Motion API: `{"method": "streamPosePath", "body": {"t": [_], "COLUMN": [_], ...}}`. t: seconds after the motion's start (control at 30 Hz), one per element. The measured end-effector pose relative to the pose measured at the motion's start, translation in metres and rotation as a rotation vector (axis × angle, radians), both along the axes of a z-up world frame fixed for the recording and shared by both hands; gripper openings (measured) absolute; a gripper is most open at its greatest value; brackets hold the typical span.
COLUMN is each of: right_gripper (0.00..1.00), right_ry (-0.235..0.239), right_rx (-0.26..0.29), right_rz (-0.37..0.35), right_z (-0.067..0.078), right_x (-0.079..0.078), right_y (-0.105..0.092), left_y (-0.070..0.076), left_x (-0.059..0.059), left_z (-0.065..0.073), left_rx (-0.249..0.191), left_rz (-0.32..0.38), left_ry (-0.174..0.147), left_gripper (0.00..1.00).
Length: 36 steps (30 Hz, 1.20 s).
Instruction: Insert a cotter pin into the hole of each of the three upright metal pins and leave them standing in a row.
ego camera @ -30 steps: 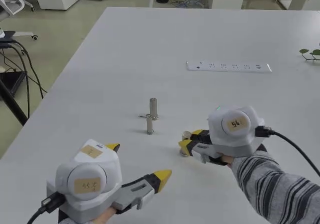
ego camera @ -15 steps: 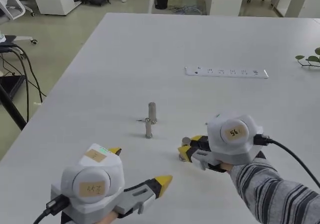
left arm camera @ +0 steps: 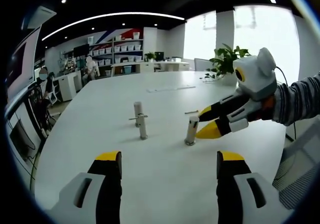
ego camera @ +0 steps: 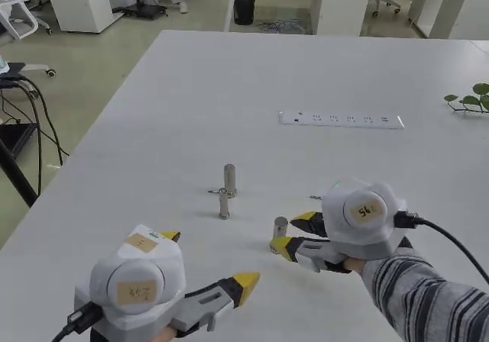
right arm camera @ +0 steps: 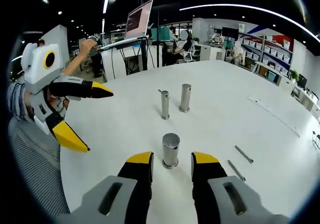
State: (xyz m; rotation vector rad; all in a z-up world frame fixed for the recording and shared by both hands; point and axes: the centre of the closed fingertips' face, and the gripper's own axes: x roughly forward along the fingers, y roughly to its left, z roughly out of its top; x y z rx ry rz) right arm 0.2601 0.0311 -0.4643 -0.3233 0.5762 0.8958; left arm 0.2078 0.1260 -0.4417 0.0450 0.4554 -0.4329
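On the table [ego camera: 229,90], right gripper [ego camera: 293,230] has freed the near pin [ego camera: 280,226] (upright); left gripper [ego camera: 208,259] gapes.

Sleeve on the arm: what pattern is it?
The sleeve is grey with dark stripes, clearest in the head view.

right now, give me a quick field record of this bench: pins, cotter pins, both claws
surface: white table
far pin: upright, no cotter pin seen in it
middle pin: upright, cotter pin through its top
near pin: upright, no cotter pin in it
loose cotter pins: two, lying flat by the right claw
right claw: open, tips either side of near pin, gaps showing
left claw: open, empty, apart from the pins
power strip: beyond the pins
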Motion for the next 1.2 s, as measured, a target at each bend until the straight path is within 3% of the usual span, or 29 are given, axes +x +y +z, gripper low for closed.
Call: {"method": "streamPosePath", "body": {"t": [0.3, 0.6, 0.9, 0.97, 1.2], "right_gripper": [0.26, 0.25, 0.23, 0.23, 0.19], "right_ry": [0.004, 0.029, 0.06, 0.072, 0.097], "right_rx": [-0.046, -0.132, -0.228, -0.252, -0.288], "right_rz": [-0.014, -0.037, 0.009, 0.021, 0.036], "right_z": [0.003, 0.0, -0.009, -0.012, -0.018], "right_x": [0.004, 0.024, 0.038, 0.04, 0.05], "right_y": [-0.031, -0.063, -0.078, -0.08, -0.083], "left_y": [-0.001, -0.004, -0.004, -0.005, -0.002], "left_x": [-0.001, -0.001, 0.0, 0.002, 0.003], "left_z": [0.0, -0.001, 0.0, 0.003, 0.002], "left_rx": [0.003, -0.018, -0.011, -0.032, -0.028], "left_rz": [-0.002, -0.004, 0.0, 0.004, 0.017], "left_ry": [0.002, 0.012, 0.008, -0.005, -0.004], "left_gripper": [0.79, 0.86, 0.9, 0.92, 0.94]}}
